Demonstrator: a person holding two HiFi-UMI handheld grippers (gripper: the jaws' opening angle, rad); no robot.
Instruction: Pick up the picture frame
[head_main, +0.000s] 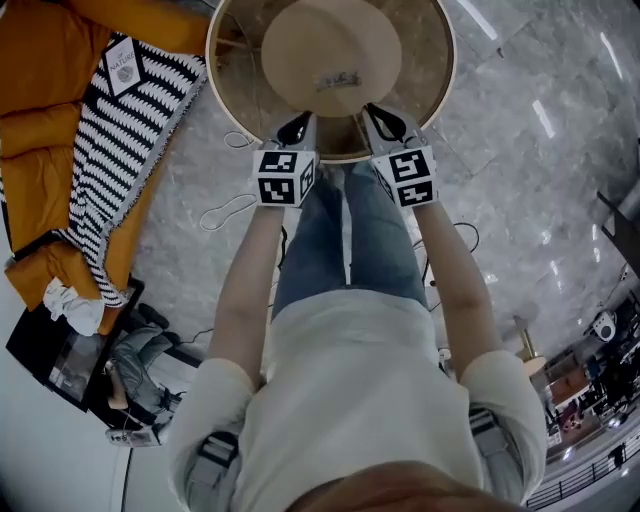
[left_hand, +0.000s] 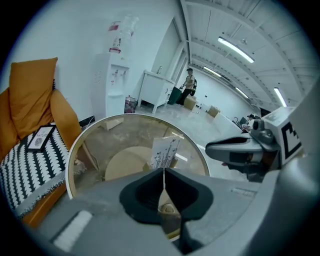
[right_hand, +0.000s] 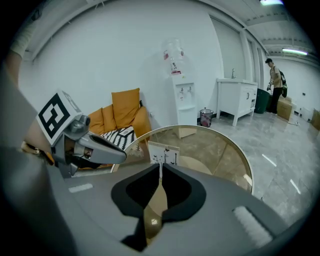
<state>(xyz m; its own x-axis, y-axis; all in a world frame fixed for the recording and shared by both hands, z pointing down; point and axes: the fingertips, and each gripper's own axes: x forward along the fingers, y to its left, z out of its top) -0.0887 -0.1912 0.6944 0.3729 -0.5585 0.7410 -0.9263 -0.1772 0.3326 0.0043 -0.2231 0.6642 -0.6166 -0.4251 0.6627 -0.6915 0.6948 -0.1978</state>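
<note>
A small white picture frame (head_main: 337, 79) with black silhouettes stands upright on the round glass table (head_main: 214, 70) with its wooden rim. In the left gripper view the picture frame (left_hand: 164, 151) is just beyond the jaw tips; in the right gripper view the picture frame (right_hand: 162, 155) shows likewise. My left gripper (head_main: 296, 130) and right gripper (head_main: 384, 124) hover side by side over the table's near rim, both short of the frame. Both pairs of jaws stand together with nothing between them, the right pair showing a hairline slit.
An orange sofa (head_main: 40, 130) with a black-and-white striped throw (head_main: 120, 150) lies left of the table; a second framed picture (head_main: 123, 62) rests on it. Cables (head_main: 225, 210) trail on the marble floor. A water dispenser (left_hand: 112, 85) and a distant person (left_hand: 188, 80) stand behind.
</note>
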